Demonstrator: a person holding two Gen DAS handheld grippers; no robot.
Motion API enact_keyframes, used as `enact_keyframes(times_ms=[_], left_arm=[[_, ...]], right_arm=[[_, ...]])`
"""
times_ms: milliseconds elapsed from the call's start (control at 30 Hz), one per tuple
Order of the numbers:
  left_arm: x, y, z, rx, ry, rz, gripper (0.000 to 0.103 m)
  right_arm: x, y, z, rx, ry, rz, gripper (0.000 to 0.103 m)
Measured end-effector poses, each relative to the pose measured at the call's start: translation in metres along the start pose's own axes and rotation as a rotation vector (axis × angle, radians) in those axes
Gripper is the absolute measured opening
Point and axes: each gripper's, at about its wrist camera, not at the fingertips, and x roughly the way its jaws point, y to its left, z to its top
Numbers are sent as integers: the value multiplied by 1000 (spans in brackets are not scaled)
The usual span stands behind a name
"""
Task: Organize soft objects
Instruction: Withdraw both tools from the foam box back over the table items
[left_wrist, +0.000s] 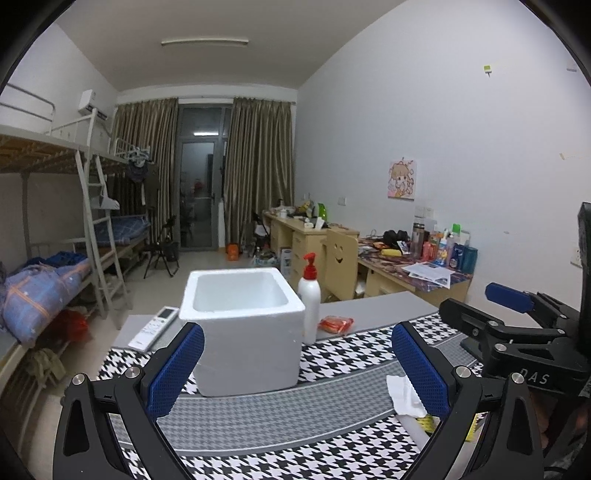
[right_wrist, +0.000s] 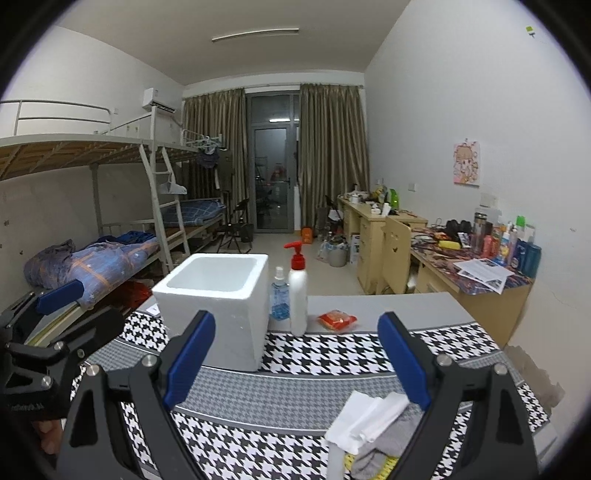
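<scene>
Left wrist view first, going left to right with the white foam box (left_wrist: 242, 325) as the marker. To the left of the box lies a remote (left_wrist: 153, 328). Just right of the box stands a pump bottle (left_wrist: 309, 295), then a red packet (left_wrist: 335, 325). The left gripper (left_wrist: 295, 373) is wide open and holds nothing. Well right of the box and nearer to us lies the soft pile, a white cloth (left_wrist: 402, 393) with something yellow under it. It sits beside the right finger, not between the two.

Right wrist view shows the same box (right_wrist: 218, 306), a small blue bottle (right_wrist: 279, 295) and the pump bottle (right_wrist: 298, 291) right of it. The right gripper (right_wrist: 295, 365) is also wide open and empty. The pile (right_wrist: 373, 424), white cloth and a grey sock, lies down by its right finger, running long-ways toward the box. I think the right hand is nearer, and it must drop down and shift right to catch it.
</scene>
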Motion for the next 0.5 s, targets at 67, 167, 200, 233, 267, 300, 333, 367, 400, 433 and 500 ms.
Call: enact_keyframes(times_ms=[67,167,200,233,267,300,333,367,400,433,500], left_arm=[[4,-2,-5,-6,14,-25,102],[7,-9,-11,-3,31,-44,102],[9,-13,-13,-1,37,-49,102],[11,-15,-14,-4,40,-52,102],[12,-18,-16,-5,43,-57,102],[13,-20,-17,-3,46,-63,102],[14,-23,-18,-3,49,-67,102],[15,-26,-19,-4,50,-68,102],[16,-29,-20,-5,50,-72,102],[17,-31,-21,-2,51,-75,102],[19,-38,-24,6,57,-87,102]], right_arm=[[-3,-3,-5,3,2,-23,92],[-7,-8,-11,13,2,-47,92],[-9,-10,-13,16,1,-54,92],[-10,-12,-14,18,0,-60,92],[-11,-14,-16,20,1,-65,92],[-13,-17,-18,20,2,-71,92],[-14,-19,-19,21,2,-73,92],[-15,-21,-20,24,1,-73,92],[-16,-25,-21,26,1,-77,92],[-18,-28,-22,29,-1,-82,92],[-21,-35,-26,37,-3,-91,92]])
